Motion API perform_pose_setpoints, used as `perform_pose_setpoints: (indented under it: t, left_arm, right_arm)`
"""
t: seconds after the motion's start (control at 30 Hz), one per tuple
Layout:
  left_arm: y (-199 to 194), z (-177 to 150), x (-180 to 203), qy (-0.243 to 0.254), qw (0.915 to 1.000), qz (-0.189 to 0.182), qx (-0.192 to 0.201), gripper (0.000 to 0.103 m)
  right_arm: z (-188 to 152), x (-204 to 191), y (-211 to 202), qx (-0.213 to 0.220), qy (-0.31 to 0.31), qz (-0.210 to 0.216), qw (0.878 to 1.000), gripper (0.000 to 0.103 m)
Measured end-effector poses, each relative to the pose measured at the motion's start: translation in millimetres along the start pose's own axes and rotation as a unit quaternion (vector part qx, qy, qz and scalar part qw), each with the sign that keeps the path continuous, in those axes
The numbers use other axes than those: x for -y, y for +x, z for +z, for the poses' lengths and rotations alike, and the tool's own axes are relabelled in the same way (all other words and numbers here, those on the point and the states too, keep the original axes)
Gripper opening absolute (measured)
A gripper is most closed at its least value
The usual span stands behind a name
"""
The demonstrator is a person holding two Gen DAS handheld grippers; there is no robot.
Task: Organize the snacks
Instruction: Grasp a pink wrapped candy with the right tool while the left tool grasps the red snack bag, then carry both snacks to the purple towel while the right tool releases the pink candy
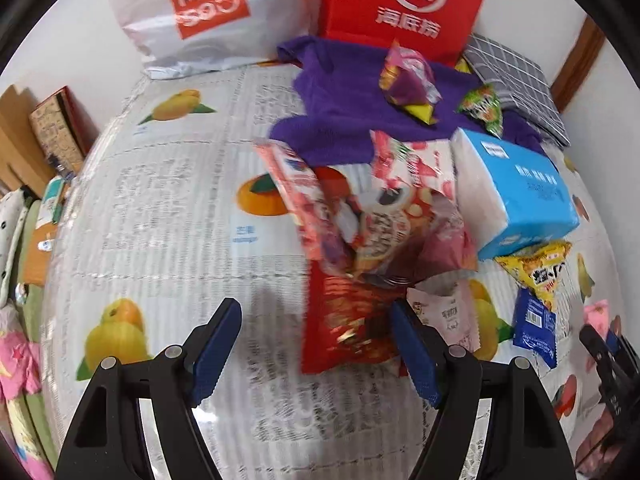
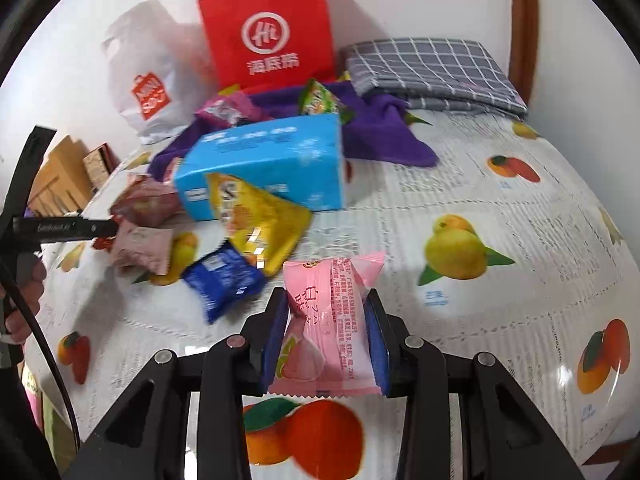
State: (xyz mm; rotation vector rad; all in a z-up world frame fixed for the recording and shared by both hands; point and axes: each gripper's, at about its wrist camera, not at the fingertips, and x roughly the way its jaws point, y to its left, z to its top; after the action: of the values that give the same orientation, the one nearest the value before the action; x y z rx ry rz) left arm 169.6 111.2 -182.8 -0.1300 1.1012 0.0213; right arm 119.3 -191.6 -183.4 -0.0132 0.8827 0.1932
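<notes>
Both tools shared one build. The left gripper [image 1: 316, 344] had glossy black angular arms with triangular cut-outs, round silver screws at the pivots, and dark blue ribbed pads [image 1: 216, 344] on its fingers. The right gripper [image 2: 326, 340] matched it: black arms, silver screws, blue pads [image 2: 378, 344]. Seen from the right wrist, the left tool's black side bore small white lettering, with a black cable [image 2: 48, 352] running beside it.

A fruit-print tablecloth [image 2: 500, 208] covers the surface. At twelve o'clock a red paper bag [image 2: 268, 28] stands against the wall, a white shopping bag [image 2: 148, 80] at eleven, folded grey checked cloth [image 2: 432, 68] at one, purple towel [image 2: 384, 136] between.
</notes>
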Motion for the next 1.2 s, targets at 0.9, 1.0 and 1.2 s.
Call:
perform_pose_setpoints:
  t: [0.9,1.0,1.2]
  left_arm:
    - [-51,-33,15,0.028,0.9989,-0.018,0.034,0.042]
    - [-65,-33,25,0.036,0.9978,-0.033,0.045,0.042]
    - [-82,-23,56,0.050,0.9945,-0.070,0.059,0.042]
  right_arm:
    - [2,-20,-33,0.021,-0.024,0.001,0.999,0.038]
    - [9,-27,-43,0.029,-0.031,-0.003,0.999,0.038]
    - [31,-33,-62,0.050,-0.034,0.010,0.998,0.038]
